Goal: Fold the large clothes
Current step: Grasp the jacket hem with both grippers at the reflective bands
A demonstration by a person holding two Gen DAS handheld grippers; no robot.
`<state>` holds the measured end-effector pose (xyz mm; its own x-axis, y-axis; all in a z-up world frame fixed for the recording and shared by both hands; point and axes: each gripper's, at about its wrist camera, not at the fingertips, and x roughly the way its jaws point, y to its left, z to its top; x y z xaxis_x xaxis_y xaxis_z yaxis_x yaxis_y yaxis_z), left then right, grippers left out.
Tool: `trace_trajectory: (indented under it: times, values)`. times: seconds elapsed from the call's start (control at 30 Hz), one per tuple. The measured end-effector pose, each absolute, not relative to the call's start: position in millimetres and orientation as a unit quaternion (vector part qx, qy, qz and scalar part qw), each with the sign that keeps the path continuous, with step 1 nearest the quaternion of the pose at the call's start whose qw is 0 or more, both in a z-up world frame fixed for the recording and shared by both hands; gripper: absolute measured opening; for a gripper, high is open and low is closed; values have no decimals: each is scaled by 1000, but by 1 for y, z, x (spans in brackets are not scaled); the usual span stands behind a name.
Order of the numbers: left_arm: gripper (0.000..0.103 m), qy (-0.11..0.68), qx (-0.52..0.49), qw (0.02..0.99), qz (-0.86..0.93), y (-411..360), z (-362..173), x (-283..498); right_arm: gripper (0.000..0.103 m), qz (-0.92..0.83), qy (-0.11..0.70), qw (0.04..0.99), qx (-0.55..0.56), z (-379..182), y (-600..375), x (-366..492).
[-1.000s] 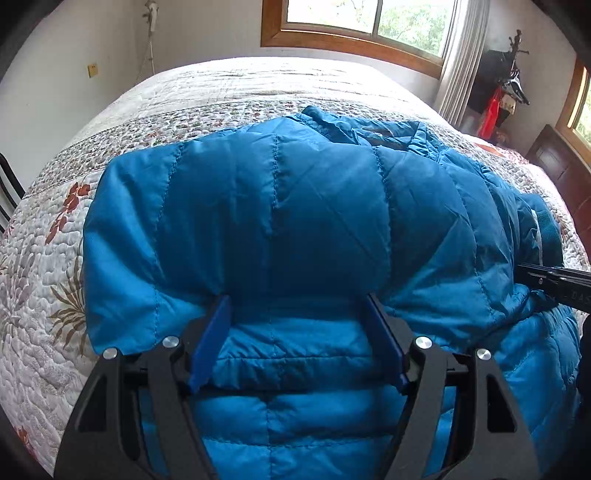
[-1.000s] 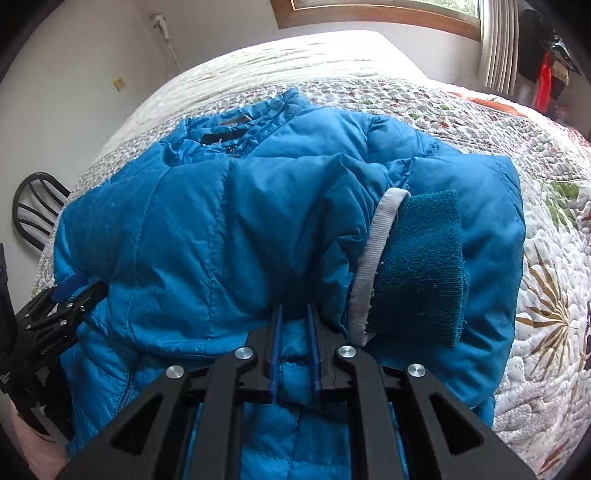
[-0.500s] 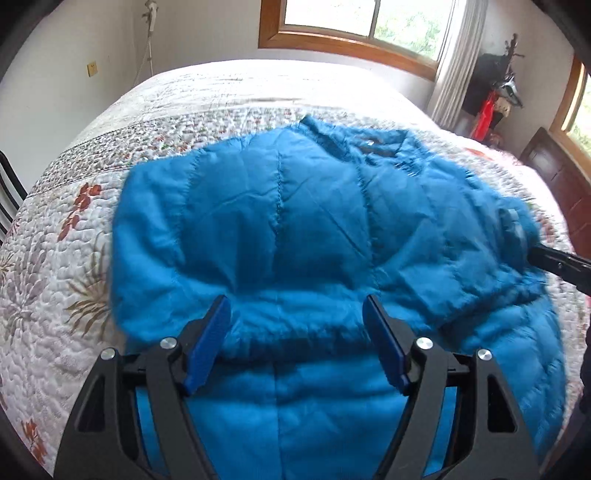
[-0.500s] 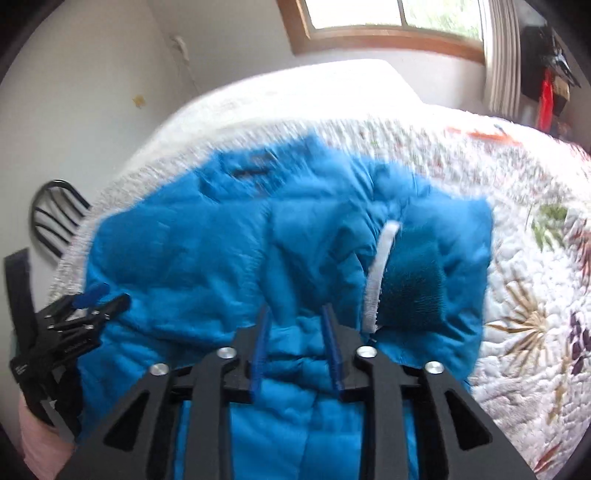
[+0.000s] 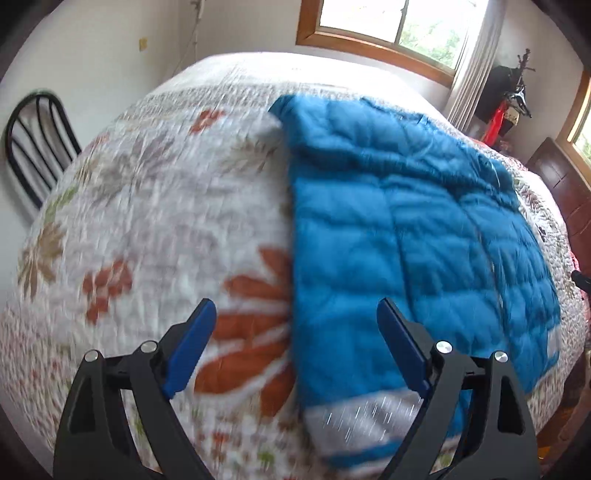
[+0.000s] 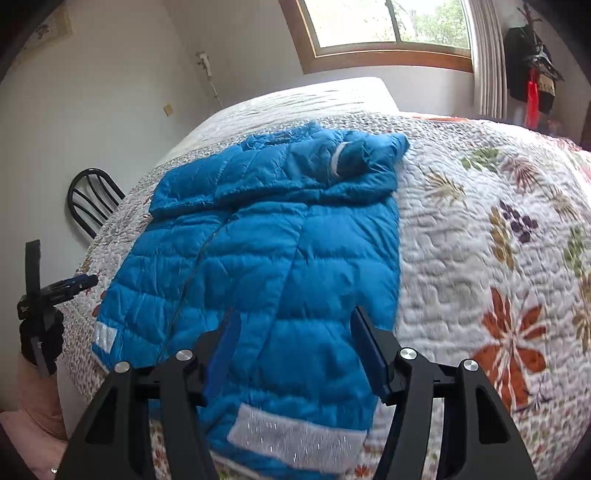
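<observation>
Both grippers' fingers (image 6: 373,354) released, empty; blue jacket (image 6: 280,258) lengthwise, collar toward the window (image 6: 388,26).

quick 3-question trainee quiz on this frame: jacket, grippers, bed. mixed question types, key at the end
1. True or false: the right gripper is clamped on the blue jacket.
2. In the right wrist view, where does the dark knit cuff lie? A) on the folded-over far end of the jacket B) on the black chair C) between the fingers of the left gripper
3. Fill in: the jacket lies on a floral ____.

Key
1. False: both grippers stand open and hold nothing; their jaws have just been opening.
2. A
3. quilt
</observation>
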<state>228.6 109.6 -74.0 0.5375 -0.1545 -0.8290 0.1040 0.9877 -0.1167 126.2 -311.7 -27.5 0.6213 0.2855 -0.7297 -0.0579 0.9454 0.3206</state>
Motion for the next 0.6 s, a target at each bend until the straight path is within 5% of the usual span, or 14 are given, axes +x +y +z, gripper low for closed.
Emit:
trace_trajectory:
  times: [0.6]
  values:
    - [89,507,-131,839,-150,115,-123,163,65,115,452,833,297,-110,-339,68]
